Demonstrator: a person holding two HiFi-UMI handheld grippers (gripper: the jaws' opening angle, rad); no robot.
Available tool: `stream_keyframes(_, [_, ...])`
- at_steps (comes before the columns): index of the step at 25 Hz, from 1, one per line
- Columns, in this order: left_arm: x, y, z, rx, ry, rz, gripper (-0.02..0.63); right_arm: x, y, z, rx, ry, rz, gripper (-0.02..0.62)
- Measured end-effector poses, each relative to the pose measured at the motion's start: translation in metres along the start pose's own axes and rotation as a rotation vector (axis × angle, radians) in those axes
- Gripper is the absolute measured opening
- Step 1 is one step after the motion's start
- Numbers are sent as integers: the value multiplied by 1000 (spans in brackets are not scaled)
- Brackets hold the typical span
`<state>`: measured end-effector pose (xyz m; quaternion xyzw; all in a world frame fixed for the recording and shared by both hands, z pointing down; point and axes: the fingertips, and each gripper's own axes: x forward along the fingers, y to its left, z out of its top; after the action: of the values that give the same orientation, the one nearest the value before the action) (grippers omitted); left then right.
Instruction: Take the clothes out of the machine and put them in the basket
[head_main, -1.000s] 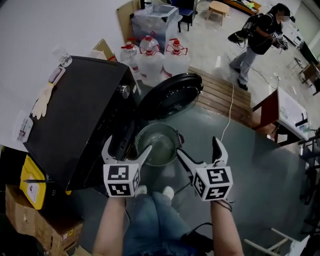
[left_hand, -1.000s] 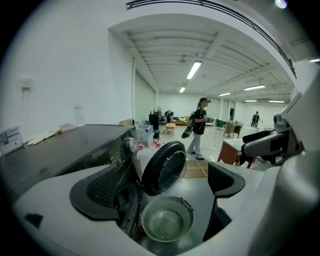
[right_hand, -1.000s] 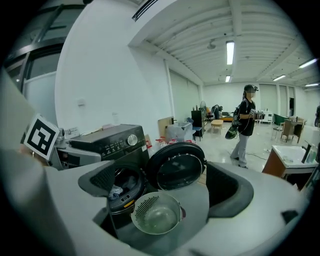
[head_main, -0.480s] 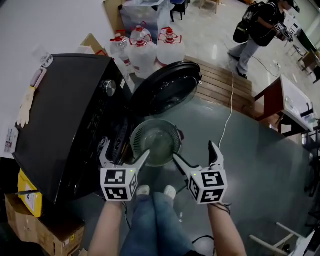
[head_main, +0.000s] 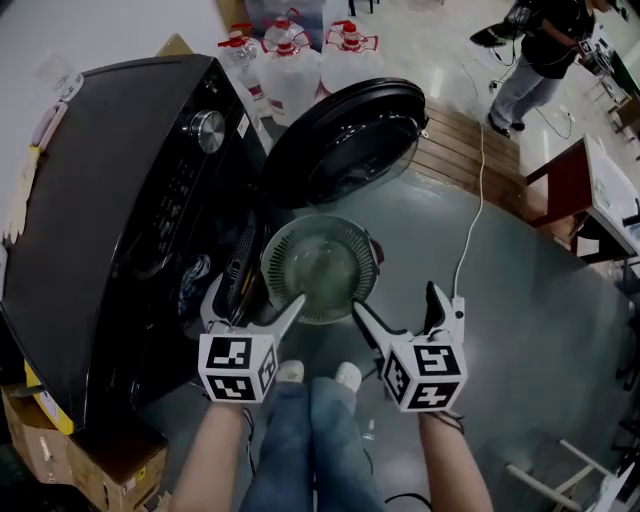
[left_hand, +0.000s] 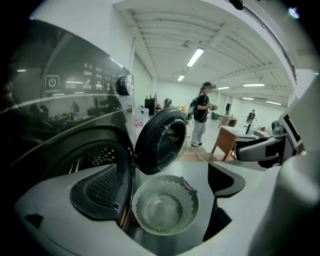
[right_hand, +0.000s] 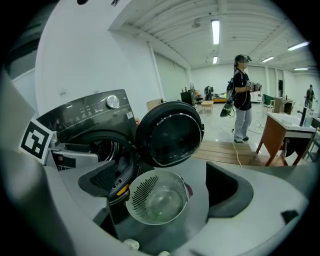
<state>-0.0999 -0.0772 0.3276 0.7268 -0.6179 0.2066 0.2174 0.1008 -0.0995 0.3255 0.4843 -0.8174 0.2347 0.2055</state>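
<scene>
Black machine (head_main: 110, 200) stood at the left, its door (head_main: 345, 140) open. The clothes (head_main: 192, 290) showed dimly inside it, and the pale basket (head_main: 320, 268) sat empty on the floor (head_main: 520, 300) just beside. The left claw (head_main: 257, 300) and right claw (head_main: 393, 298) hung released, holding nothing. The cloth would likely be soft, limp and light, best pinched at a bunched fold.

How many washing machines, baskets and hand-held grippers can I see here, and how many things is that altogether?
Washing machine: 1
Basket: 1
Grippers: 2, the left gripper and the right gripper
Total: 4
</scene>
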Motion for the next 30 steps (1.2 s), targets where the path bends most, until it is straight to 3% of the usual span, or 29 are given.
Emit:
stream_keyframes(7, [31,18,-50,-63,42,-16,568,28,-5,-49,-6,47,-43,561])
stream_keyframes(13, [54,58,-83,-48,61,71,568,54,5,-86,-6,89,-58,560])
stream_keyframes(19, [89,106,-103,1,81,170,568,99,23,-111,-5,130,-54,501])
stream_keyframes(27, [143,169,-139,173,167,274,566,140,36,-142,13,196,-74,497])
stream_keyframes(30, [164,186,-140,191,174,303,566,152,41,-154,10,231,-80,497])
